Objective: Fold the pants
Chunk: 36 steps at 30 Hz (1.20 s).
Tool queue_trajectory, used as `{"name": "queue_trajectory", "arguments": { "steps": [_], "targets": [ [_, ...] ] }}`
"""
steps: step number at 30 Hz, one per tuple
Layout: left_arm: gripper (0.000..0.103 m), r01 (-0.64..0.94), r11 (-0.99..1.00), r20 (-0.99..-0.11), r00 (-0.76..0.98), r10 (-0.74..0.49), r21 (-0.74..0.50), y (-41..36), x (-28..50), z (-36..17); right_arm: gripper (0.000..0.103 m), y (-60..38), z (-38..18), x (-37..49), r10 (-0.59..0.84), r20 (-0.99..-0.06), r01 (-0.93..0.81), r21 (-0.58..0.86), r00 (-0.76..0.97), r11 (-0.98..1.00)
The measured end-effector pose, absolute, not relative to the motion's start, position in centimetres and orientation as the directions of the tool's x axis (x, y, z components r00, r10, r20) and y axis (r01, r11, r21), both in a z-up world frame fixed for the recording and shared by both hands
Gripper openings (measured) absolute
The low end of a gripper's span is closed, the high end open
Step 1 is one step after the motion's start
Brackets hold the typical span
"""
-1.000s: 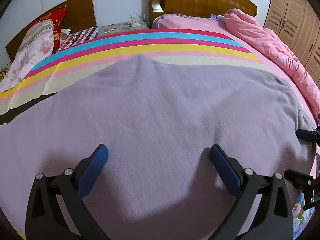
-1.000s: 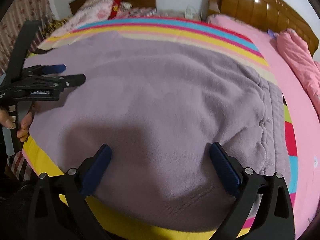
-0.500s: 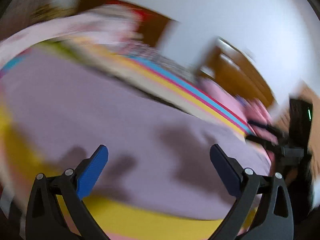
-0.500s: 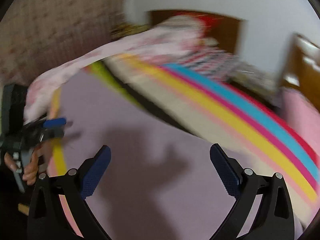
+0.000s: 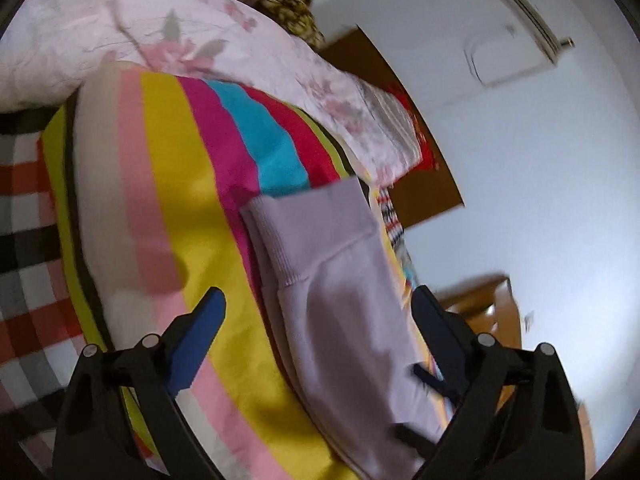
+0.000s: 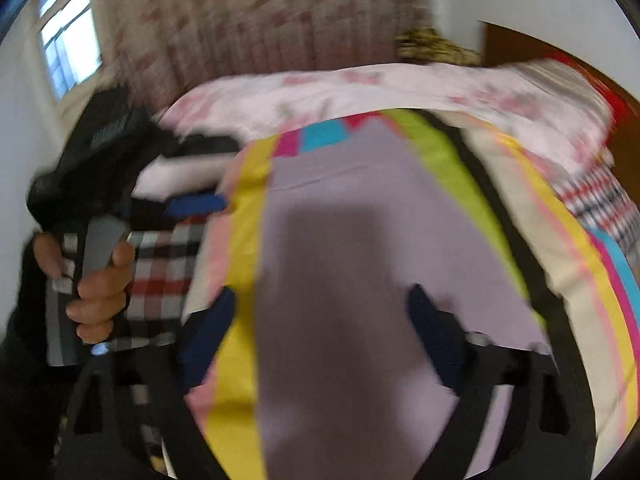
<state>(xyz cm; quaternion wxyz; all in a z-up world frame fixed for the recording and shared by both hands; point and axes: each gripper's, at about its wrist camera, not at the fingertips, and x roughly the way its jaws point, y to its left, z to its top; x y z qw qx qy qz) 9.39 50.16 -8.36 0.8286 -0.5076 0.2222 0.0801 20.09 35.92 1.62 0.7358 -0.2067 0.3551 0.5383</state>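
Lying flat on the striped sheet (image 5: 176,216), lilac pants (image 5: 332,280), ribbed cuff toward the floral quilt (image 5: 120,28). Left gripper (image 5: 316,320) spread wide, holding nothing, straddling one pant edge. Right gripper (image 6: 320,320) likewise spread wide and empty above the fabric. Blurred throughout; no brand or lettering readable anywhere.

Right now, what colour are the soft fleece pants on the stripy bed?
Pale lilac fleece pants, clearest in the left wrist view.
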Motion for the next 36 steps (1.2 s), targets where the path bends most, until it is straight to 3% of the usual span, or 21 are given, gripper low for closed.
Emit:
{"name": "queue_trajectory", "arguments": {
  "steps": [7, 9, 11, 12, 14, 18, 23, 24, 26, 28, 29, 30, 31, 32, 34, 36],
  "targets": [
    [0.098, -0.401, 0.513, -0.509, 0.857, -0.083, -0.759, 48.3, 7.7, -8.0, 0.046, 40.6, -1.3, 17.8, 0.527, -0.832, -0.977, -0.081, 0.177, 0.199],
    [0.098, -0.387, 0.509, -0.504, 0.856, -0.110, -0.769, 48.0, 7.4, -8.5, 0.035, 40.7, -2.1, 17.4, 0.502, -0.833, -0.970, -0.161, 0.232, 0.181],
    [0.098, -0.388, 0.499, -0.504, 0.856, -0.117, -0.775, 48.2, 7.4, -8.9, 0.030, 40.7, -2.4, 17.3, 0.511, -0.822, -0.967, -0.197, 0.253, 0.162],
    [0.098, -0.381, 0.492, -0.497, 0.859, -0.126, -0.783, 48.2, 7.4, -9.0, 0.018, 40.4, -2.3, 17.4, 0.525, -0.813, -0.967, -0.192, 0.252, 0.167],
    [0.100, -0.360, 0.466, -0.474, 0.867, -0.152, -0.809, 48.5, 7.6, -9.3, 0.007, 39.2, -1.4, 18.2, 0.577, -0.790, -0.973, -0.102, 0.206, 0.209],
    [0.101, -0.303, 0.432, -0.426, 0.877, -0.222, -0.849, 49.1, 9.4, -9.7, 0.007, 38.3, 0.0, 20.9, 0.654, -0.749, -0.957, 0.102, 0.105, 0.271],
    [0.098, -0.265, 0.377, -0.387, 0.872, -0.299, -0.888, 49.6, 14.0, -10.8, 0.007, 38.3, 0.2, 21.4, 0.664, -0.744, -0.949, 0.145, 0.081, 0.278],
    [0.095, -0.263, 0.381, -0.388, 0.870, -0.303, -0.887, 49.8, 14.9, -11.0, 0.007, 38.2, 0.2, 21.5, 0.664, -0.743, -0.950, 0.146, 0.080, 0.278],
    [0.071, -0.273, 0.384, -0.399, 0.865, -0.303, -0.882, 50.1, 16.4, -11.7, 0.007, 38.2, 0.2, 21.5, 0.668, -0.740, -0.948, 0.153, 0.079, 0.281],
    [0.055, -0.270, 0.409, -0.404, 0.868, -0.287, -0.871, 50.3, 17.5, -12.3, 0.007, 38.2, 0.3, 22.0, 0.679, -0.732, -0.940, 0.184, 0.064, 0.287],
    [0.048, -0.265, 0.415, -0.399, 0.873, -0.280, -0.870, 50.5, 17.6, -12.5, 0.016, 38.2, 0.3, 22.2, 0.686, -0.726, -0.936, 0.208, 0.046, 0.284],
    [0.045, -0.251, 0.406, -0.380, 0.882, -0.277, -0.879, 50.7, 17.5, -12.9, 0.042, 37.9, 0.5, 22.4, 0.694, -0.720, -0.926, 0.239, 0.033, 0.291],
    [0.042, -0.229, 0.377, -0.346, 0.895, -0.281, -0.898, 51.2, 17.3, -13.5, 0.061, 37.4, 0.9, 22.7, 0.699, -0.714, -0.918, 0.259, 0.028, 0.301],
    [0.032, -0.214, 0.355, -0.324, 0.902, -0.285, -0.910, 51.5, 17.0, -13.9, 0.087, 36.7, 1.3, 22.9, 0.711, -0.703, -0.909, 0.280, 0.026, 0.310],
    [0.025, -0.194, 0.334, -0.298, 0.907, -0.296, -0.922, 52.1, 16.6, -14.8, 0.084, 34.1, 2.9, 23.2, 0.757, -0.653, -0.901, 0.306, 0.038, 0.308],
    [0.022, -0.174, 0.371, -0.293, 0.910, -0.292, -0.912, 51.8, 16.5, -14.6, 0.078, 32.1, 3.4, 23.4, 0.722, -0.686, -0.895, 0.260, 0.093, 0.362]
  ]
}}
